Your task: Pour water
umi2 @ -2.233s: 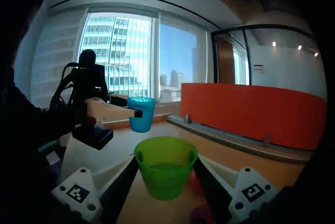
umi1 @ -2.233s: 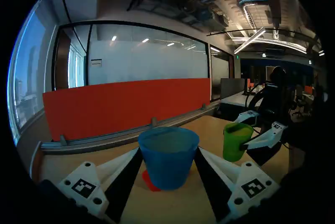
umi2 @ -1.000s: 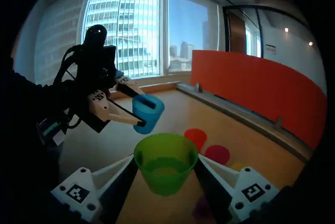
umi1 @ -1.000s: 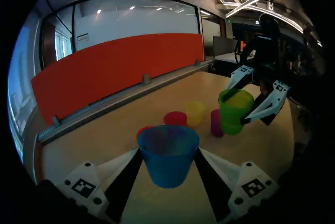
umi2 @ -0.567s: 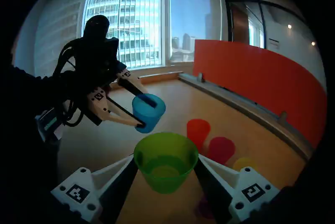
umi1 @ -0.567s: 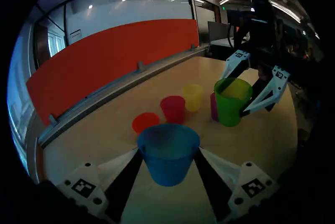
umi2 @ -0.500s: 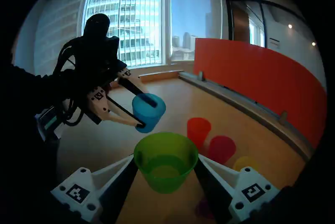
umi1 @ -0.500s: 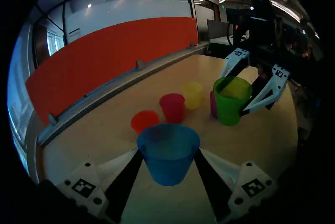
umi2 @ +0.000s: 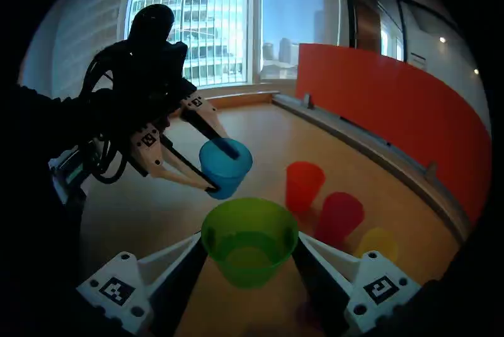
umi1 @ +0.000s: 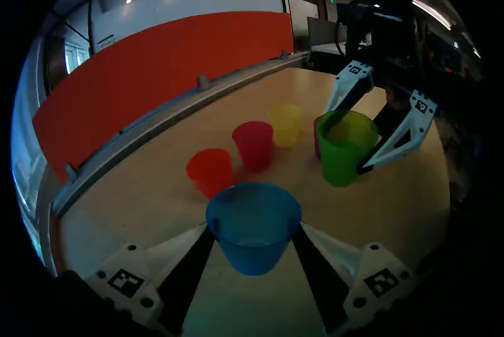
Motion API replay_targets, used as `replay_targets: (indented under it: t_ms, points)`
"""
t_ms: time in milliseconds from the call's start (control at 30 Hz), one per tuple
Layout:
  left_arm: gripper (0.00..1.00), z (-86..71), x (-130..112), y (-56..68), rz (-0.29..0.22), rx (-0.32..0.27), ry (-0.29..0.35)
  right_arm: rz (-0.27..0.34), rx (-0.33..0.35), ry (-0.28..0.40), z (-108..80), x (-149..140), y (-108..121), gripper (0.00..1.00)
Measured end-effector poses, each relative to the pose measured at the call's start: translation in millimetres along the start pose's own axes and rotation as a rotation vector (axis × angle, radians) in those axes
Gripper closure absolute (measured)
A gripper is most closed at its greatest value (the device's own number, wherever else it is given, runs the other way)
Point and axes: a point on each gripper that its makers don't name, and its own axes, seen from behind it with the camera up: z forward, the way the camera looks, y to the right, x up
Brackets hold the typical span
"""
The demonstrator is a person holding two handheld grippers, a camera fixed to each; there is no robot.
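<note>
My left gripper (umi1: 253,236) is shut on a blue cup (umi1: 253,225), held upright above the wooden table (umi1: 390,211). In the right gripper view the same blue cup (umi2: 224,167) hangs between the left gripper's white fingers (umi2: 179,173). My right gripper (umi2: 249,255) is shut on a green cup (umi2: 249,247) with liquid in its bottom. The left gripper view shows that green cup (umi1: 343,146) held off to the right, level with the blue one and apart from it.
Orange (umi1: 211,171), red (umi1: 254,143) and yellow (umi1: 285,124) cups stand in a row on the table, with a purple one partly hidden behind the green cup. An orange partition (umi1: 157,66) and a rail run along the table's far edge. Windows (umi2: 189,28) lie beyond.
Both grippers have tilted down toward the table, so the standing cups now sit higher and fuller in both views. The green and blue cups have come slightly nearer each other.
</note>
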Motion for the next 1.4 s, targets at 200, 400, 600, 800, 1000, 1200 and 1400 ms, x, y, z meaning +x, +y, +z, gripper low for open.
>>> replay_targets:
  t_ms: [200,400,600,800,1000,1200,1400]
  points:
    - [0.16,6.0,-8,0.1,-0.003,-0.007,-0.018,-0.004,-0.001,-0.027,3.8,-11,1,0.1]
    - [0.15,13.2,-17,1.3,-0.008,-0.017,-0.037,-0.01,0.001,-0.049,9.3,-19,0,0.1]
    - [0.15,19.2,-23,5.7,-0.021,-0.028,-0.043,-0.007,0.0,-0.069,13.9,-28,1,0.1]
    - [0.15,24.6,-30,8.7,-0.029,-0.037,-0.051,-0.005,0.0,-0.086,17.4,-38,1,0.1]
    - [0.16,29.0,-35,12.8,-0.029,-0.044,-0.056,-0.007,0.003,-0.101,21.0,-47,-1,0.1]
    - [0.15,30.6,-38,16.8,-0.024,-0.05,-0.058,-0.009,0.004,-0.112,22.8,-54,-4,0.1]
    - [0.15,30.8,-42,18.2,-0.018,-0.048,-0.062,-0.012,0.0,-0.121,23.9,-58,-4,0.1]
